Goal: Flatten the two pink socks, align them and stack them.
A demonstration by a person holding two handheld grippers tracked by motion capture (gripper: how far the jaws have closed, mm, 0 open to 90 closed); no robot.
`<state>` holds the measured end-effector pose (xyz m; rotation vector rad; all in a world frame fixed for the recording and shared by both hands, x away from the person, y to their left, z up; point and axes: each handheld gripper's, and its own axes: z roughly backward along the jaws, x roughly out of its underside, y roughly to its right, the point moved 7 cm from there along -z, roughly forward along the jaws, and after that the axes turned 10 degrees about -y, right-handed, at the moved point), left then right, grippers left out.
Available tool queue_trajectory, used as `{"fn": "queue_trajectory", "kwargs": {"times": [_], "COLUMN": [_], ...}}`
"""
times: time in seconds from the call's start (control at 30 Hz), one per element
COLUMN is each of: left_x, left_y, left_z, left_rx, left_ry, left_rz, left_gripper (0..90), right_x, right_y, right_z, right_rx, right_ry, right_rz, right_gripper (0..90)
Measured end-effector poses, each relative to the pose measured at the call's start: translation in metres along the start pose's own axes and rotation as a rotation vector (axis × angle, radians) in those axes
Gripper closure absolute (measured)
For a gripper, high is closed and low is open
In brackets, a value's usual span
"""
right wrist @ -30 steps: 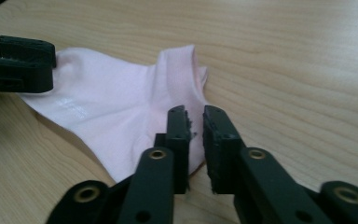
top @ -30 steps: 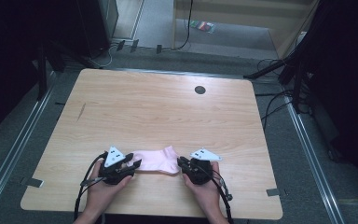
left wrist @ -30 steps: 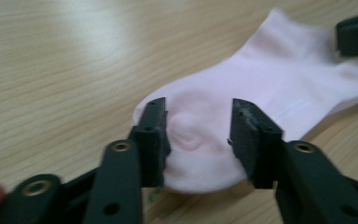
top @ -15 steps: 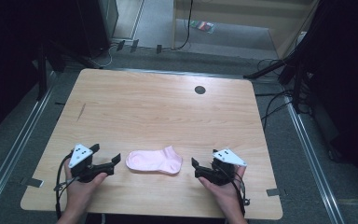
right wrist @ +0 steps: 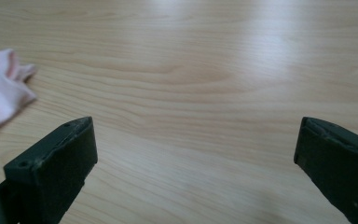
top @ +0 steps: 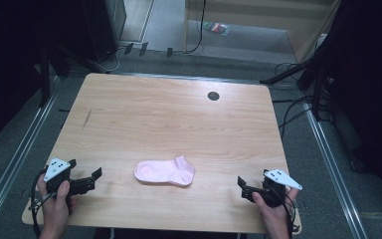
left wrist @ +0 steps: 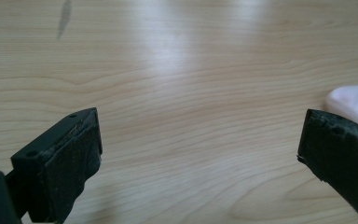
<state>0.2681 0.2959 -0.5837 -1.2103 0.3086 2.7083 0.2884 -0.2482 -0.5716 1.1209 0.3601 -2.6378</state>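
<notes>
Both tongs [top: 95, 178] [top: 243, 187] farther from sock [top: 164, 172], apparently released

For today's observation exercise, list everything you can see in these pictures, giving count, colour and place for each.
sock: one, pink, lying flat near the front middle of the table, touched by nothing
table: one, light wood, centre of the high view
round hole: one, dark, far right part of the tabletop
left gripper: one, black, open, front left corner
right gripper: one, black, open, front right corner
</notes>
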Motion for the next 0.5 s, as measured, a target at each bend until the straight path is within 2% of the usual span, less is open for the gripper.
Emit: {"fn": "queue_trajectory", "kwargs": {"times": [0.1,0.2,0.33,0.43,0.5], "left_x": [0.001,0.003,0.004,0.004,0.004], "left_y": [-0.013,-0.021,-0.023,-0.021,-0.021], "left_z": [0.003,0.005,0.004,0.002,0.003], "left_rx": [-0.017,-0.029,-0.015,-0.018,-0.017], "left_ry": [-0.002,0.003,0.000,-0.001,-0.001], "left_rz": [0.012,0.009,0.027,0.012,0.015], "left_gripper": [0.0,0.0,0.0,0.0,0.0], "right_x": [0.007,0.012,0.017,0.018,0.018], "right_y": [0.015,0.022,0.021,0.020,0.021], "right_z": [0.005,0.008,0.005,0.005,0.005], "right_rx": [0.028,0.024,0.023,0.025,0.008], "right_ry": [-0.009,-0.016,-0.039,-0.038,-0.041], "right_rz": [-0.019,-0.039,-0.008,-0.009,-0.017], "right_gripper": [0.0,0.0,0.0,0.0,0.7]}}
